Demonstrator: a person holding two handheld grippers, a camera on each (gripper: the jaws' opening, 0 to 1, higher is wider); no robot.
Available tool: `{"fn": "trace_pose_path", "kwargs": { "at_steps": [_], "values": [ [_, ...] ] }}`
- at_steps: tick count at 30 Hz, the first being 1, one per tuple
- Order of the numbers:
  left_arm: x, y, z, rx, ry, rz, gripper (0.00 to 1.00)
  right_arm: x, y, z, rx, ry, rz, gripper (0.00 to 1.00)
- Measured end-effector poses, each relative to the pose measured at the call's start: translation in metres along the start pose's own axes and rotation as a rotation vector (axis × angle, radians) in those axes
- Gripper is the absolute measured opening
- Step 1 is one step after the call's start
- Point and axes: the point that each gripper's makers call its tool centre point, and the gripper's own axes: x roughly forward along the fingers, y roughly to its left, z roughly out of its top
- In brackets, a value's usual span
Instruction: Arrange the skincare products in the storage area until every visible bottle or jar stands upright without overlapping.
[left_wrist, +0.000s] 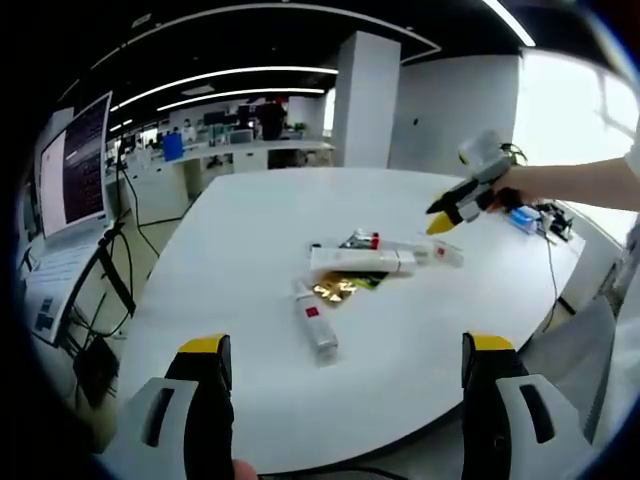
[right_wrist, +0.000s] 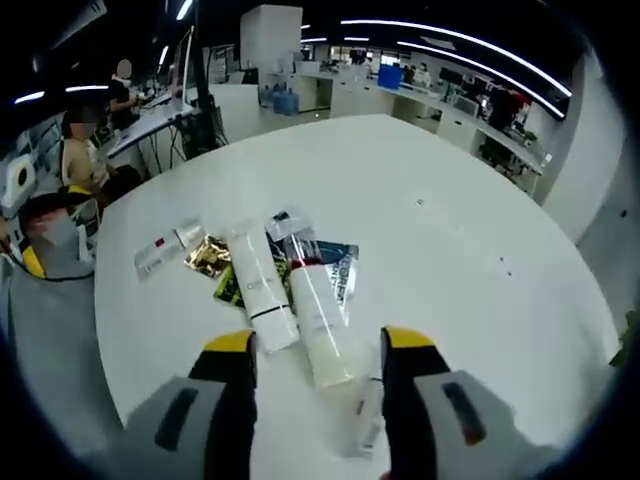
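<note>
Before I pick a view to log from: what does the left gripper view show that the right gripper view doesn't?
Left gripper view: the right gripper seen from outside, hovering over the pile, and a monitor beside the table.

Right gripper view: seated people at a desk, and a small tube lying by the right gripper.

Both: the white table, lying tubes, a gold sachet and a separate tube.

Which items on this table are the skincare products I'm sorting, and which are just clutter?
Job items:
white tube with red band, lying flat
long white tube, lying beside it
small white bottle with red label, lying apart
small clear bottle, lying by the right gripper

Clutter:
gold foil sachet
dark printed sachet
</note>
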Motion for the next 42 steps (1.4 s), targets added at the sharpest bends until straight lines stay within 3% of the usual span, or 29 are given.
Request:
{"fn": "trace_pose_path", "kwargs": {
  "at_steps": [3, 16, 33, 42],
  "values": [
    [0.000, 0.000, -0.001, -0.004, 0.005, 0.002, 0.94, 0.010, 0.000, 0.003, -0.023, 0.016, 0.024, 0.42],
    [0.002, 0.000, -0.004, -0.009, 0.025, -0.003, 0.93, 0.047, 0.003, 0.006, -0.063, 0.106, 0.107, 0.42],
    [0.002, 0.003, -0.007, -0.026, 0.034, 0.004, 0.92, 0.086, 0.008, 0.017, -0.067, 0.178, 0.140, 0.34],
    [0.004, 0.004, -0.008, -0.028, 0.041, 0.002, 0.92, 0.100, 0.008, 0.012, -0.036, 0.239, 0.158, 0.32]
  ]
}}
